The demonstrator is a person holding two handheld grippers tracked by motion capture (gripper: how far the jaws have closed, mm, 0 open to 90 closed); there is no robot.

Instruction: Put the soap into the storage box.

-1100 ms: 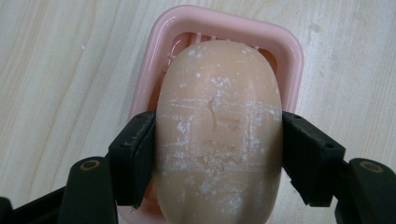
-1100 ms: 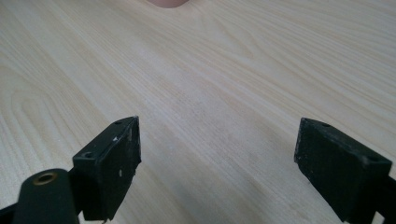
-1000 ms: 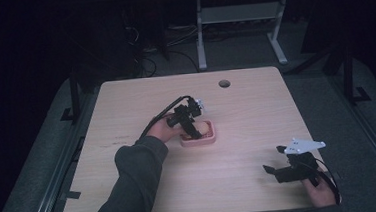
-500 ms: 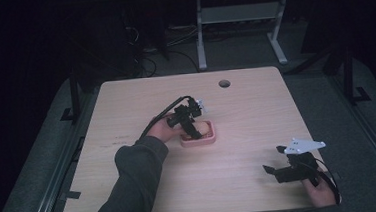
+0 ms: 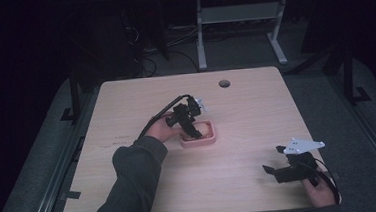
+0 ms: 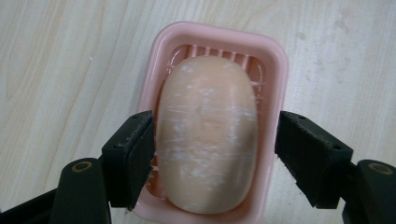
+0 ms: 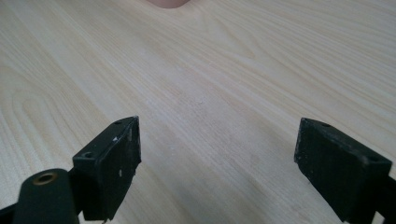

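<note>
left gripper [image 5: 193, 127] shifted slightly toward the pink soap dish [image 5: 209, 139], now directly over the soap [image 6: 206, 135]

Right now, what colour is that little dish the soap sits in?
The soap dish is pale pink, with ribs inside. It shows best in the left gripper view.

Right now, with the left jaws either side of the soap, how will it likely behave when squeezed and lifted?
The soap looks solid, so probably stiff. Its rounded, smooth sides may slip between the flat pads. The light dish might shift or lift with it. The left gripper looks open, a gap showing at one side.
</note>
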